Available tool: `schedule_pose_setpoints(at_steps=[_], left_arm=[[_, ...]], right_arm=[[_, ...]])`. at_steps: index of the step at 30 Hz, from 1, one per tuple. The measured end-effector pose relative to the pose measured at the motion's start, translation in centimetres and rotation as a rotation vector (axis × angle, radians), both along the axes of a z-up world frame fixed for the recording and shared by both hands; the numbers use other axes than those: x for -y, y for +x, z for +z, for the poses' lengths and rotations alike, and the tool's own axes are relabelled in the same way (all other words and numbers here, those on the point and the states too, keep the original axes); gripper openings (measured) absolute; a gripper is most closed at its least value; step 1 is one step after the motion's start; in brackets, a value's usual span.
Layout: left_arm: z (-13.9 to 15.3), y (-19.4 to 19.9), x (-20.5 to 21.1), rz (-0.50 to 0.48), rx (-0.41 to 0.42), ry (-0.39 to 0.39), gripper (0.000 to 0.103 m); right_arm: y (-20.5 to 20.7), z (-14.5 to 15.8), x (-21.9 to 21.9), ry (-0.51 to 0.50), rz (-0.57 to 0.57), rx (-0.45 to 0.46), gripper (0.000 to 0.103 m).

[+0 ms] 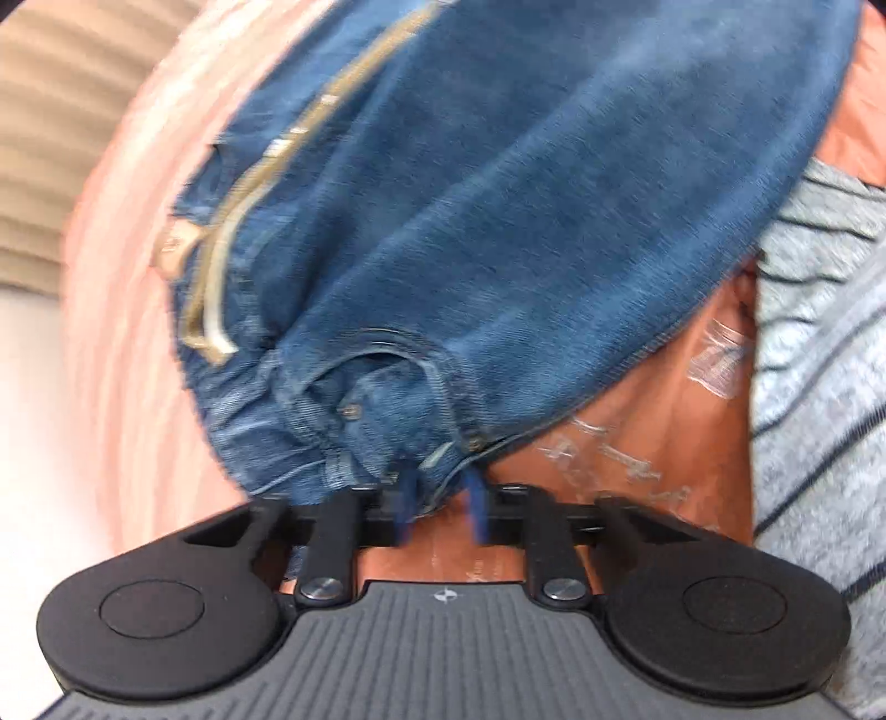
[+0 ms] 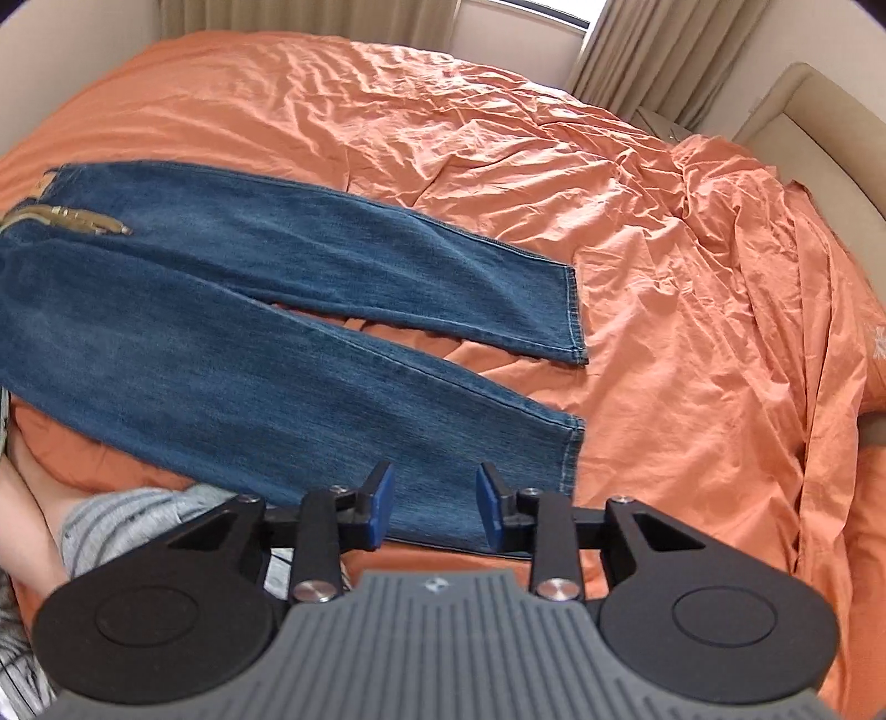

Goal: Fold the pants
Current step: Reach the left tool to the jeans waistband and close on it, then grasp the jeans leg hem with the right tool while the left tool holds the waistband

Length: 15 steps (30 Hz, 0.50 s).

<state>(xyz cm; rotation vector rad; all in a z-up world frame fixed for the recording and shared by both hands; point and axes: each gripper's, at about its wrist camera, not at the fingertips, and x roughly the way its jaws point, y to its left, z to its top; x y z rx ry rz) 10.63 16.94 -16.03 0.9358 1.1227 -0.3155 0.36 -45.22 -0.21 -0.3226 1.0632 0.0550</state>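
The jeans (image 2: 232, 332) are lying flat on the orange bedcover (image 2: 637, 249), the waistband end toward the left of the right wrist view and the two legs running to the right, slightly parted, their hems (image 2: 573, 315) lying apart from each other on the wrinkled cover.

The left gripper (image 1: 440, 498) is pinching the jeans at the waistband: its blue pads (image 1: 477, 501) are sitting close together with a bunched fold of denim, near a rivet (image 1: 473, 441) and a pocket seam, pressed between them. A tan drawstring (image 1: 221, 288) is trailing across the denim beyond the grip. This view is blurred toward the left.

The right gripper (image 2: 434, 507) is hovering over the lower edge of the nearer leg, close to its hem. Its jaws are standing partly spread, a clear gap showing between the blue pads (image 2: 383, 507), and no cloth is lying between them.

A grey striped sleeve (image 2: 127, 526) and a forearm (image 2: 27, 498) are showing at the lower left of the right wrist view, beside the jeans. Beige curtains (image 2: 664, 50) are hanging behind the bed.
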Motion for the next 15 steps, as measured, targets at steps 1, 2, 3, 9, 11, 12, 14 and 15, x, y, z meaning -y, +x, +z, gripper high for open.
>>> schedule_pose_setpoints(at_steps=[1,2,3,9,11,12,14,15], left_arm=[[0.6,0.1,-0.3,0.037,0.018,-0.033,0.011],[1.3,0.2,-0.6,0.084,0.037,-0.074,0.009],[2.1,0.3,-0.9,0.116,0.056,-0.108,0.008],[7.4,0.9,-1.5,0.308,0.224,-0.288,0.006],[8.3,1.1,-1.2,0.356,0.260,-0.316,0.007],[8.6,1.3,-1.1,0.375,0.272,-0.323,0.007],[8.9,2.0,-0.9,0.407,0.296,-0.327,0.006],[9.1,2.0,-0.7,0.420,0.305,-0.328,0.006]], right_arm=[[0.0,-0.4,0.4,-0.029,0.040,-0.016,0.028],[-0.1,-1.0,0.8,-0.042,0.081,-0.033,0.028],[-0.1,-1.7,1.0,-0.052,0.115,-0.049,0.028],[-0.5,-10.4,2.2,-0.207,0.327,-0.142,0.028],[-0.6,-13.6,2.4,-0.273,0.385,-0.155,0.028],[-0.7,-15.1,2.5,-0.310,0.413,-0.170,0.028],[-0.8,-17.9,2.7,-0.372,0.449,-0.202,0.028],[-0.9,-18.8,2.9,-0.387,0.458,-0.208,0.028]])
